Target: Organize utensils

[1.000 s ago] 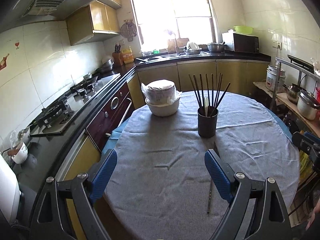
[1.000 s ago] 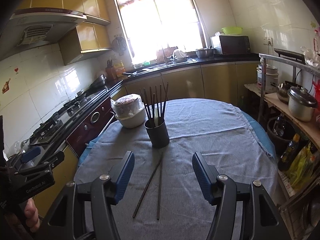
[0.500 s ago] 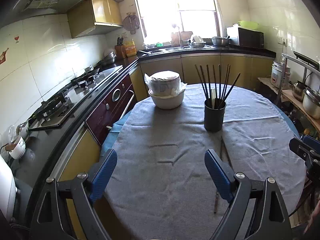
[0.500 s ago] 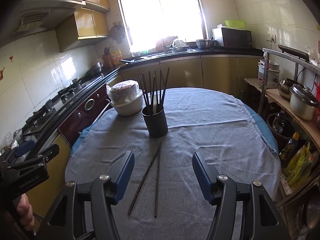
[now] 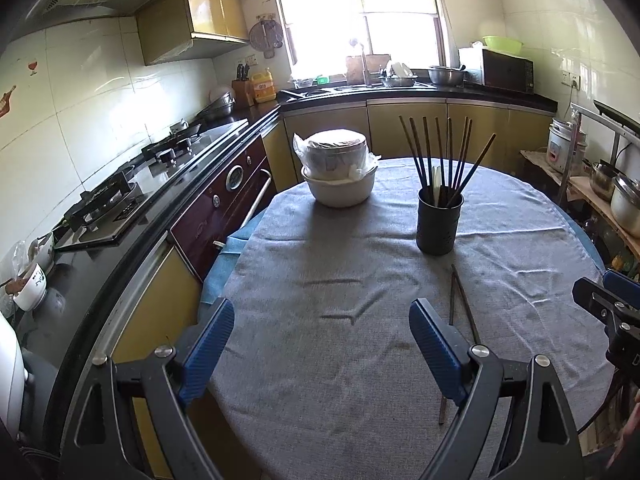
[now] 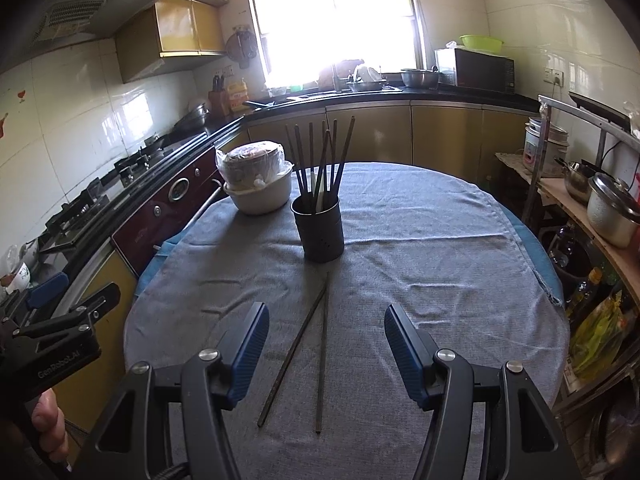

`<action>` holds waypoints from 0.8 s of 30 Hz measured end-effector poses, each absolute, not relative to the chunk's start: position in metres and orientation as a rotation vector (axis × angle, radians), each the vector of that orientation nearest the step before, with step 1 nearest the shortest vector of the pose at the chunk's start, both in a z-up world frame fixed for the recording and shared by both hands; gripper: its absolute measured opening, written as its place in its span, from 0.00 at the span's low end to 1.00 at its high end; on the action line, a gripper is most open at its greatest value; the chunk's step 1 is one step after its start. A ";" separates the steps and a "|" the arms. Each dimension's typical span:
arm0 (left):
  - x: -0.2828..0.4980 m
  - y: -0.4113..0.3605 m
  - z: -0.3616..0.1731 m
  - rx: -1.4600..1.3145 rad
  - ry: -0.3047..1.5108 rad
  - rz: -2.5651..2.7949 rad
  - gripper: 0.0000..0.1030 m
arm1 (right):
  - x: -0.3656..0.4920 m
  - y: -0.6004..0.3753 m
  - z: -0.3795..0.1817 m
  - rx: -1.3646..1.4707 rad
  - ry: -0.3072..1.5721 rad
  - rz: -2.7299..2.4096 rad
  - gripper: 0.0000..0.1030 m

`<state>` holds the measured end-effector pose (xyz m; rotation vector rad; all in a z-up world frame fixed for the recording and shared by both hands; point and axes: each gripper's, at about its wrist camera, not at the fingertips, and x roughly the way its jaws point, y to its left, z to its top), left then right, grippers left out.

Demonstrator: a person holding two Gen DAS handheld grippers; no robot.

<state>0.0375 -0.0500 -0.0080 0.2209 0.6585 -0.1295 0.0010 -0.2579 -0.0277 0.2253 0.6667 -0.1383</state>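
Both tools hang above the round table draped in grey cloth (image 6: 420, 248), and nothing is gripped: the right gripper (image 6: 325, 344) has its blue pads spread wide and empty, and the left gripper (image 5: 320, 344) is just as slack. Two loose dark chopsticks (image 6: 308, 344) lie on the cloth in a narrow V, tips nearly meeting just in front of the black cylindrical utensil holder (image 6: 318, 226), already bristling with sticks. Looks like the pickup step; the right gripper, lined up over the pair, must drop low, pinch one thin stick and stand it in the holder.
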 end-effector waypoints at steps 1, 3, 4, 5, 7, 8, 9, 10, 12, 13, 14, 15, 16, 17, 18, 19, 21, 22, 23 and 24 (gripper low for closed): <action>0.038 -0.050 -0.009 0.219 0.660 -0.129 0.87 | 0.002 -0.257 -0.028 0.224 0.668 -0.139 0.61; 0.039 -0.049 -0.010 0.218 0.664 -0.131 0.87 | 0.003 -0.257 -0.029 0.224 0.669 -0.139 0.61; 0.040 -0.049 -0.010 0.219 0.666 -0.132 0.87 | 0.003 -0.257 -0.029 0.224 0.671 -0.139 0.61; 0.041 -0.049 -0.011 0.221 0.666 -0.132 0.87 | 0.004 -0.257 -0.030 0.224 0.673 -0.138 0.61; 0.042 -0.049 -0.012 0.221 0.668 -0.132 0.87 | 0.005 -0.256 -0.031 0.222 0.678 -0.140 0.61; 0.042 -0.049 -0.013 0.220 0.670 -0.132 0.87 | 0.005 -0.257 -0.032 0.223 0.680 -0.141 0.61; 0.042 -0.049 -0.013 0.219 0.672 -0.133 0.87 | 0.005 -0.257 -0.032 0.224 0.681 -0.141 0.61; 0.042 -0.048 -0.014 0.219 0.674 -0.134 0.87 | 0.006 -0.257 -0.033 0.223 0.682 -0.143 0.61; 0.042 -0.048 -0.015 0.218 0.675 -0.135 0.87 | 0.006 -0.257 -0.033 0.220 0.685 -0.148 0.61; 0.043 -0.048 -0.015 0.217 0.677 -0.135 0.87 | 0.007 -0.257 -0.034 0.218 0.687 -0.151 0.61; 0.043 -0.048 -0.016 0.216 0.678 -0.135 0.87 | 0.007 -0.256 -0.034 0.215 0.689 -0.153 0.61; 0.043 -0.048 -0.016 0.216 0.679 -0.135 0.87 | 0.008 -0.256 -0.035 0.211 0.692 -0.157 0.61; 0.043 -0.047 -0.017 0.217 0.680 -0.135 0.87 | 0.008 -0.256 -0.035 0.208 0.697 -0.163 0.61; 0.042 -0.048 -0.018 0.217 0.682 -0.134 0.87 | 0.009 -0.255 -0.036 0.206 0.703 -0.168 0.61; 0.043 -0.048 -0.018 0.218 0.683 -0.135 0.87 | 0.010 -0.255 -0.037 0.206 0.707 -0.168 0.61; 0.043 -0.048 -0.018 0.218 0.685 -0.134 0.87 | 0.011 -0.255 -0.037 0.206 0.711 -0.169 0.61; 0.043 -0.047 -0.019 0.219 0.686 -0.135 0.87 | 0.011 -0.255 -0.039 0.205 0.716 -0.169 0.61; 0.043 -0.048 -0.019 0.219 0.686 -0.135 0.87 | 0.011 -0.255 -0.039 0.204 0.717 -0.169 0.61; 0.043 -0.048 -0.019 0.219 0.685 -0.135 0.87 | 0.011 -0.255 -0.039 0.203 0.717 -0.169 0.61; 0.043 -0.048 -0.019 0.218 0.686 -0.134 0.87 | 0.011 -0.255 -0.040 0.203 0.718 -0.169 0.61</action>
